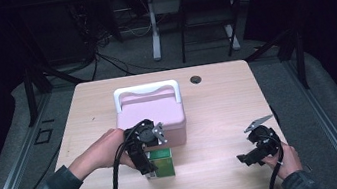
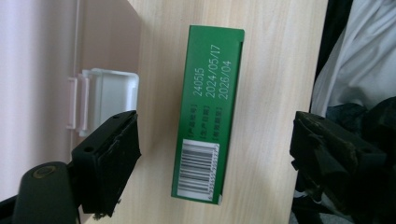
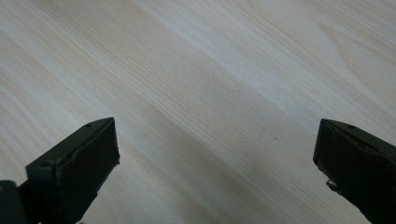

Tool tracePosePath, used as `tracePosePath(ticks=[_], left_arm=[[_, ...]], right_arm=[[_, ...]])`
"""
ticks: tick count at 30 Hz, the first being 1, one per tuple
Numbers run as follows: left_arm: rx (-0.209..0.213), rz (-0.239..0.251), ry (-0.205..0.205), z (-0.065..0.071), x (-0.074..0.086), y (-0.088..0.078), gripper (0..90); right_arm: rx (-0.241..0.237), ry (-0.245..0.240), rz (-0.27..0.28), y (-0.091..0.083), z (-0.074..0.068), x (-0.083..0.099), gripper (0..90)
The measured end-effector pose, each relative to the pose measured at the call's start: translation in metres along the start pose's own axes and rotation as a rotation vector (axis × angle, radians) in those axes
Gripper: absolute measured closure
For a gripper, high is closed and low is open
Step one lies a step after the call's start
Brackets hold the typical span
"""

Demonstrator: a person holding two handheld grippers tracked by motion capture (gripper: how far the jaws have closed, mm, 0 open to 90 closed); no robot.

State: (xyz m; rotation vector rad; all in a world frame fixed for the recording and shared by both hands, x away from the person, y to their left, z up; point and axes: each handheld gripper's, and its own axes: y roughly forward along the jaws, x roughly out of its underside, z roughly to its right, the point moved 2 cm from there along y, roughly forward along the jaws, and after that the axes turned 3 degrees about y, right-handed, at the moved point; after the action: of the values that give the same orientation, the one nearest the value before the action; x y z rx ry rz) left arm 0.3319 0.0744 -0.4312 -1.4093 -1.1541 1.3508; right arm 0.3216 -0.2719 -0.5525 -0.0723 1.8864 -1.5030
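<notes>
A green carton (image 1: 162, 162) with a barcode and printed dates (image 2: 208, 112) lies on the wooden table (image 1: 219, 112), just in front of a pink lidded box (image 1: 152, 114) with a white handle. My left gripper (image 1: 150, 170) points down over the carton. In the left gripper view its jaws (image 2: 215, 154) stand open on either side of the carton with a gap on both sides. The pink box's white latch (image 2: 109, 93) sits beyond one jaw. My right gripper (image 1: 243, 159) rests near the front right of the table, open (image 3: 215, 158) over bare wood.
A small dark grommet hole (image 1: 195, 79) sits at the table's far edge. Another table's legs (image 1: 153, 26) and cables stand beyond on the dark floor. The person's clothing (image 2: 359, 60) shows past the table edge in the left gripper view.
</notes>
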Motion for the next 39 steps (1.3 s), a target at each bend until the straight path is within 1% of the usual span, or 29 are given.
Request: tracePosePath(ticks=[1, 2, 3, 5, 8, 9, 10, 13, 14, 15, 16, 17, 18, 19, 21, 22, 25, 26, 28, 29, 33, 34, 35, 36, 39], left_arm=[[-0.004, -0.004, -0.001, 0.0, -0.001, 0.0, 18.6], [-0.002, -0.013, 0.009, 0.0, -0.003, 0.002, 19.7], [0.006, -0.02, 0.013, -0.001, -0.004, 0.002, 25.2], [0.009, -0.036, 0.011, -0.001, -0.005, 0.004, 26.1], [0.02, -0.047, 0.009, -0.001, -0.007, 0.008, 31.2], [0.018, -0.058, 0.021, -0.002, -0.007, 0.008, 32.3], [0.017, -0.055, 0.019, -0.001, -0.008, 0.01, 33.6], [0.034, -0.06, 0.022, -0.003, -0.009, 0.012, 39.1], [0.027, -0.064, 0.021, -0.002, -0.009, 0.013, 41.0], [0.029, -0.068, 0.023, -0.002, -0.01, 0.014, 43.0], [0.029, -0.082, 0.025, -0.003, -0.01, 0.014, 44.0], [0.027, -0.087, 0.03, -0.003, -0.011, 0.015, 45.5], [0.035, -0.083, 0.027, -0.003, -0.011, 0.016, 47.2], [0.033, -0.088, 0.028, -0.003, -0.011, 0.017, 48.1], [0.037, -0.104, 0.034, -0.002, -0.012, 0.018, 50.8], [0.038, -0.101, 0.034, -0.002, -0.012, 0.019, 51.2], [0.03, -0.122, 0.036, -0.002, -0.014, 0.021, 54.0], [0.031, -0.116, 0.036, -0.002, -0.014, 0.022, 54.7], [0.026, -0.129, 0.039, -0.003, -0.015, 0.022, 56.8], [0.021, -0.124, 0.035, -0.002, -0.015, 0.022, 57.5], [0.017, -0.134, 0.038, -0.003, -0.015, 0.023, 59.7], [0.013, -0.137, 0.043, -0.002, -0.016, 0.023, 59.9], [0.007, -0.151, 0.051, -0.002, -0.016, 0.022, 60.2], [0.008, -0.142, 0.051, -0.002, -0.016, 0.023, 60.8], [0.012, -0.149, 0.062, 0.0, -0.016, 0.022, 62.3]], right_arm=[[0.0, 0.0, -0.001, 0.0, 0.0, 0.0, 0.0], [0.0, 0.0, -0.001, 0.0, 0.0, 0.0, 0.0], [0.0, 0.0, -0.004, 0.0, 0.0, 0.0, 0.0], [-0.001, 0.002, -0.004, 0.0, 0.0, 0.0, 0.0], [0.002, 0.001, -0.008, 0.0, 0.0, 0.001, 0.0], [0.002, 0.001, -0.004, 0.001, 0.001, 0.001, 0.0], [0.003, 0.0, -0.008, 0.0, 0.001, 0.001, 0.0], [0.004, -0.002, -0.011, 0.001, 0.0, 0.001, 0.0], [0.003, -0.001, -0.013, 0.0, 0.0, 0.001, 0.0], [0.003, -0.003, -0.014, 0.001, 0.0, 0.001, 0.0], [0.004, -0.004, -0.009, 0.001, 0.0, 0.001, 0.0], [0.002, -0.004, -0.018, 0.0, 0.001, 0.001, 0.0], [0.002, -0.01, -0.018, 0.001, 0.001, 0.001, 0.0], [0.0, -0.005, -0.014, 0.001, 0.001, 0.001, 0.0], [0.004, -0.01, -0.016, 0.001, 0.001, 0.001, 0.0], [0.001, -0.007, -0.016, 0.001, 0.001, 0.001, 0.0], [0.001, -0.008, -0.019, 0.001, 0.001, 0.001, 0.0], [0.001, -0.008, -0.019, 0.001, 0.001, 0.001, 0.0], [0.005, -0.012, -0.021, 0.001, 0.001, 0.001, 0.0], [0.009, -0.019, -0.023, 0.001, 0.001, 0.001, 0.0], [0.008, -0.02, -0.022, 0.001, 0.001, 0.001, 0.0], [0.009, -0.021, -0.022, 0.001, 0.001, 0.001, 0.0], [0.009, -0.017, -0.022, 0.001, 0.001, 0.001, 0.0], [0.009, -0.017, -0.021, 0.001, 0.001, 0.001, 0.0], [0.011, -0.02, -0.023, 0.001, 0.001, 0.001, 0.0]])
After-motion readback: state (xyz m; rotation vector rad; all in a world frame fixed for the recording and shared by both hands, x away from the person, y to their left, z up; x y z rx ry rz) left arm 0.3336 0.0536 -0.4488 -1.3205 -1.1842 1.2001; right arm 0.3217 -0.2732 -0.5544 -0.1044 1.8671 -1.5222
